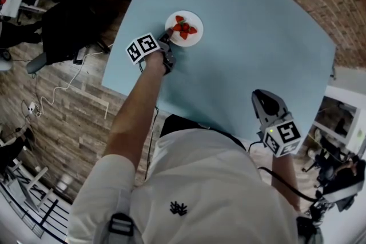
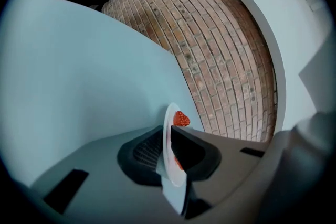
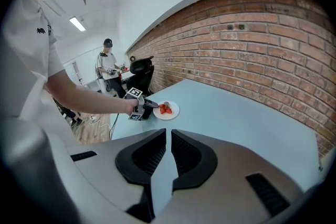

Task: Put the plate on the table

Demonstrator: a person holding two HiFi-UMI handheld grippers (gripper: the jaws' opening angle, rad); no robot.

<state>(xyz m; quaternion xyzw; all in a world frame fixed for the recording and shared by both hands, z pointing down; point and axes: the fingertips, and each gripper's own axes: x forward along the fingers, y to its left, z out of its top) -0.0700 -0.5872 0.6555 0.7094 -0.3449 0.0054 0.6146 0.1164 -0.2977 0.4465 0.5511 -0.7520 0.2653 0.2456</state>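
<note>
A small white plate (image 1: 193,37) with red strawberries (image 1: 184,27) lies flat on the light blue table (image 1: 251,31), near its far left side. My left gripper (image 1: 167,37) reaches to the plate's near rim. In the left gripper view the plate (image 2: 169,131) stands edge-on between the two pads of this gripper (image 2: 167,152), which close on its rim, and a strawberry (image 2: 181,119) shows above them. My right gripper (image 1: 262,95) hovers over the table's near right edge, shut with nothing in it. It looks along its jaws (image 3: 169,136) toward the plate (image 3: 174,110).
A brick wall (image 3: 252,60) runs behind the table. A dark office chair (image 1: 63,26) and loose cables (image 1: 51,94) sit on the wooden floor to the left. A person (image 3: 108,68) stands far back beside another black chair (image 3: 140,75).
</note>
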